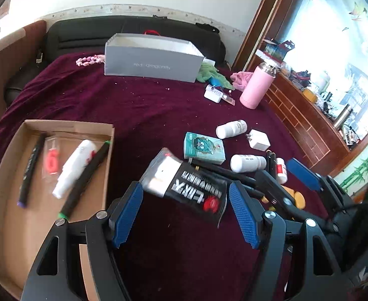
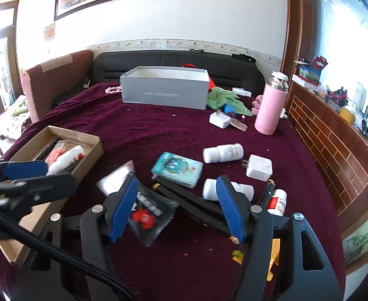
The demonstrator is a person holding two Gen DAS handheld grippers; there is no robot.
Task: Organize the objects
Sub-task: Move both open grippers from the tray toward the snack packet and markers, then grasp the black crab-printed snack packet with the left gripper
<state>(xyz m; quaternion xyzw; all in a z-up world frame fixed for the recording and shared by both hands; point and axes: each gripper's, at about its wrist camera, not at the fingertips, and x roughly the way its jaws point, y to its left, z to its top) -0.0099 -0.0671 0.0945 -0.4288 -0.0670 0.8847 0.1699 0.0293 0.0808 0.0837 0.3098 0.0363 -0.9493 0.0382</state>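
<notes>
A: What sits in front of your left claw?

B: The black packet (image 1: 184,185) with white lettering and a red crab mark. It lies on the maroon bedspread (image 1: 133,105), just beside the cardboard tray (image 1: 13,200), with its clear end toward the teal box (image 1: 204,150). Your left gripper (image 1: 186,215) is spread wide with the packet between its blue pads, though whether a pad touches it you cannot tell.

A: And your right one?

B: Your right gripper (image 2: 177,208) is spread too, pinching nothing. It hangs over the long black markers (image 2: 191,203) that run under the teal box.

A: What is already in the tray?

B: Two black markers, a white tube (image 1: 73,168) and a small bag with a red figure.

A: And farther out?

B: Two white bottles (image 1: 231,129) on their sides, a white charger (image 1: 259,140) between them, a small red-labelled bottle (image 2: 277,202). Beyond, an upright pink flask (image 1: 256,85) and a grey box (image 1: 154,60) near the headboard.
</notes>
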